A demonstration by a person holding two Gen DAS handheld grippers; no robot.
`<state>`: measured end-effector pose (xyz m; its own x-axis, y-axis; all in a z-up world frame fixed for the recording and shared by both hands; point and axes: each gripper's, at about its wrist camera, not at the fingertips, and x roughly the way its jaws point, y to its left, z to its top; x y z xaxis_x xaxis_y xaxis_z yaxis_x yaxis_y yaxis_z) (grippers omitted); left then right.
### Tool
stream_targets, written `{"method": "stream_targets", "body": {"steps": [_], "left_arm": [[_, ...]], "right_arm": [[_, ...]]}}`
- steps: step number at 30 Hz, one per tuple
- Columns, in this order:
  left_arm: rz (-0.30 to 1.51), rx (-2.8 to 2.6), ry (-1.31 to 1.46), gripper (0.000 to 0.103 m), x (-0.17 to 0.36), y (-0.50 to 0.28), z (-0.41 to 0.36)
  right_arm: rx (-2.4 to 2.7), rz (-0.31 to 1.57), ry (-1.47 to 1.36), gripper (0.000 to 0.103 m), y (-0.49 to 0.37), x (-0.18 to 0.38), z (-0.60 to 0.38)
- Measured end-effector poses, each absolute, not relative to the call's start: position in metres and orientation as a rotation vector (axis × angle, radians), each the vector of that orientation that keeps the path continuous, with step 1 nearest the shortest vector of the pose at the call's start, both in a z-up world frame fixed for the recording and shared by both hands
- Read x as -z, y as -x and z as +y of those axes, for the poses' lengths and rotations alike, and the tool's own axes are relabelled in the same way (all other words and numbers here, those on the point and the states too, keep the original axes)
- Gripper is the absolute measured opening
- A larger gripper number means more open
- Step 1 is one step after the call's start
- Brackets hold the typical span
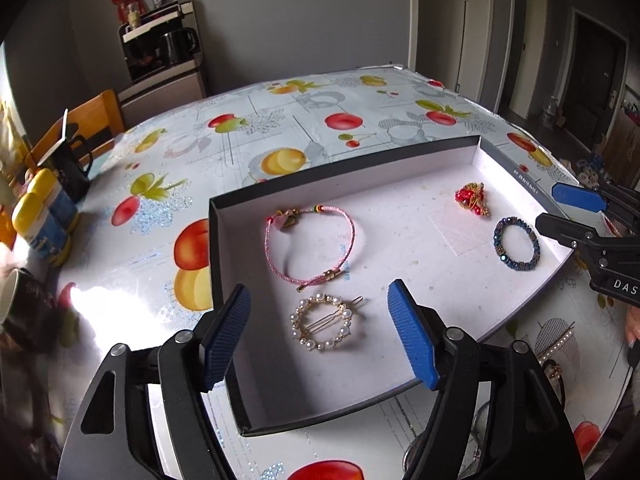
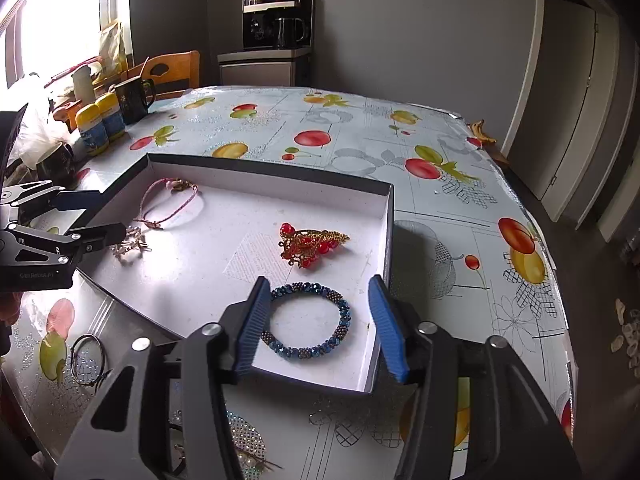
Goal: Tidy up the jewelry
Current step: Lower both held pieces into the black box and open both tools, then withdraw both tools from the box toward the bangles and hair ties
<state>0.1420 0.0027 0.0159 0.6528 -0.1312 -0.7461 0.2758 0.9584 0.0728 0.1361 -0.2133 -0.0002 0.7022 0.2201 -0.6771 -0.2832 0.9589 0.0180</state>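
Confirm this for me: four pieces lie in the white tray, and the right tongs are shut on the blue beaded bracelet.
Not quite. Four pieces do lie in the white tray, but the right tongs are open. The right wrist view shows the blue beaded bracelet lying flat on the tray floor, with neither pad pressing on it.

Legible markings: "DAS", cut off at the frame edge, on the right hand-held gripper (image 1: 570,216) body; "GenRobot.AI", faint, on the left hand-held gripper (image 2: 90,216) body. Box-rim print unreadable.
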Motion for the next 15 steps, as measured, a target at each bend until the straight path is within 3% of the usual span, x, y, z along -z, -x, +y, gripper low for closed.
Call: {"method": "stream_targets", "body": {"steps": [1,2,3,6,15], "left_arm": [[0.818,0.234,-0.18,0.079,-0.019,-0.139,0.004],[0.805,0.236,-0.17,0.081,-0.023,-0.135,0.005],[0.792,0.241,-0.16,0.083,-0.025,-0.13,0.006],[0.754,0.253,-0.137,0.089,-0.033,-0.115,0.008],[0.707,0.25,-0.107,0.092,-0.039,-0.08,0.013]], "right_arm": [[-0.277,0.724,0.081,0.077,-0.132,-0.003,-0.216],[-0.267,0.706,0.072,0.095,-0.127,-0.006,-0.218],[-0.26,0.684,0.059,0.098,-0.121,-0.009,-0.222],[-0.239,0.664,0.034,0.097,-0.109,-0.013,-0.231],[-0.204,0.64,0.028,0.097,-0.083,-0.017,-0.244]]}}
